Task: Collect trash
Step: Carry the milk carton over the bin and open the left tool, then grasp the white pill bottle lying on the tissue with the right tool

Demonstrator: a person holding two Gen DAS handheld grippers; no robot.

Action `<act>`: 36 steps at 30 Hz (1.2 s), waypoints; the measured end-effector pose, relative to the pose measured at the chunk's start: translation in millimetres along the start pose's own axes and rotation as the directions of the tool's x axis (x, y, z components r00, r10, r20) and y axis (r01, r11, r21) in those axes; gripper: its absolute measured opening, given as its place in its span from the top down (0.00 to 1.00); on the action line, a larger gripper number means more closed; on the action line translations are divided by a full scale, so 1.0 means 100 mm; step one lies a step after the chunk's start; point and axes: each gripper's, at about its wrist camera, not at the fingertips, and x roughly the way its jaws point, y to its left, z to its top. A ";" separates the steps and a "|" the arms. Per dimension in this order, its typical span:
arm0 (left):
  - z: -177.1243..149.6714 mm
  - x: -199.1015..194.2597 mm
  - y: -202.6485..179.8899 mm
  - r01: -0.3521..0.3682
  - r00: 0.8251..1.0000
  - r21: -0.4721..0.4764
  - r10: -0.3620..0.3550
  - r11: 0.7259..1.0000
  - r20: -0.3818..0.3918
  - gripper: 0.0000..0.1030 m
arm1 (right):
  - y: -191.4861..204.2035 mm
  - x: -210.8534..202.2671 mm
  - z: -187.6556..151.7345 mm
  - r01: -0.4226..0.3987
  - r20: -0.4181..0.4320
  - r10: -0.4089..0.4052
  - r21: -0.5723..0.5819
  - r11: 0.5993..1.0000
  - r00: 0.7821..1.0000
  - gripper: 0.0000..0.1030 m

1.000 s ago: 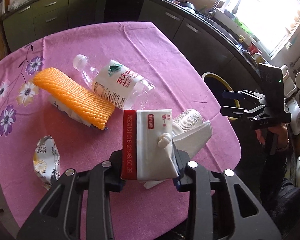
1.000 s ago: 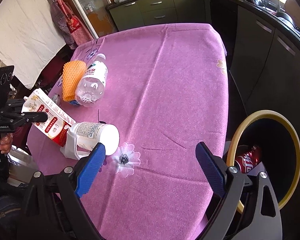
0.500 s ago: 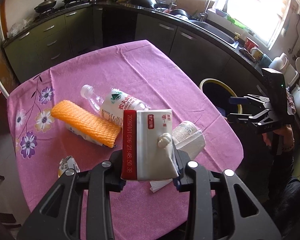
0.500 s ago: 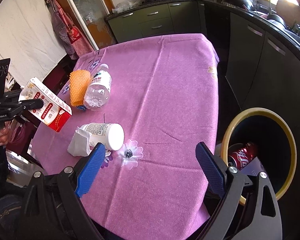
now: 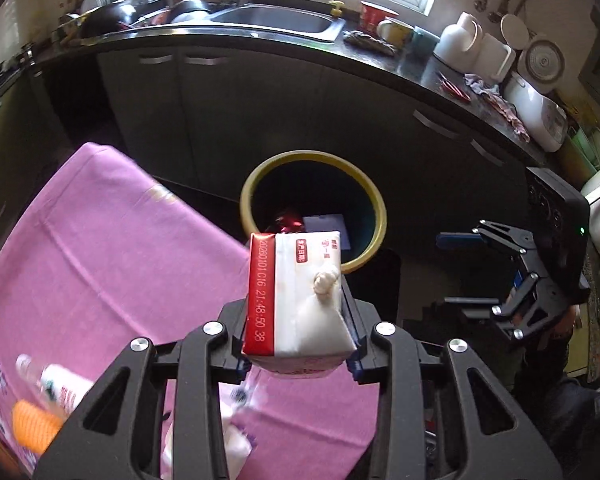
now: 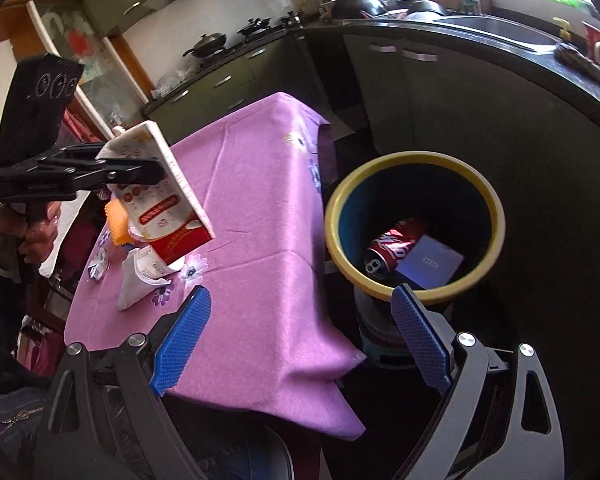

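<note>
Two claws are in view, each held by a person. The left claw (image 5: 298, 320) is clamped on a white and red cardboard drink carton with a small white spout (image 5: 296, 296), which it holds up in the air above the edge of the pink-clothed counter (image 5: 112, 264), with the round yellow-rimmed dark trash bin (image 5: 376, 208) just beyond it in the left wrist view. Seen from the right wrist view, that carton (image 6: 160, 196) hangs tilted over the near-left part of the counter (image 6: 260, 208), well apart from the bin (image 6: 414, 160), which stands on the floor beside the counter's draped corner. Inside the bin lie a red drink can (image 6: 392, 246) and a flat blue-grey card (image 6: 430, 264), side by side. The right claw (image 6: 300, 340) is spread wide and holds nothing, its blue ribbed pads (image 6: 180, 344) apart, low between counter and bin. On the counter below the carton sit a crumpled white paper wrapper (image 6: 134, 280), an orange ribbed foam sleeve (image 5: 34, 424) and a clear plastic bottle with a white label (image 5: 60, 386), blurred in the left wrist view.
</note>
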 end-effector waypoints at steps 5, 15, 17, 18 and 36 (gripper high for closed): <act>0.63 0.80 -0.28 0.011 0.999 0.079 -0.008 0.997 -0.040 0.67 | -0.31 -0.20 -0.12 0.027 0.029 -0.030 0.090 0.996 0.999 0.12; 1.23 1.77 -0.35 -0.021 1.000 0.025 0.021 0.999 -0.003 0.31 | -0.51 -0.34 -0.22 0.028 0.036 -0.033 0.143 0.989 0.999 0.12; 1.21 1.66 -0.32 -0.034 0.999 0.026 0.033 0.999 0.019 0.31 | -0.50 -0.29 -0.22 0.017 0.032 -0.022 0.142 0.990 0.999 0.12; 1.20 1.59 -0.28 -0.028 0.999 0.019 0.028 0.999 0.024 0.31 | -0.50 -0.28 -0.23 0.013 0.030 -0.017 0.142 0.990 0.999 0.12; -0.56 -0.79 0.59 -0.073 0.956 -0.255 0.140 0.964 0.256 0.15 | 0.17 0.31 -0.12 -0.091 -0.091 0.090 0.000 0.996 0.992 0.12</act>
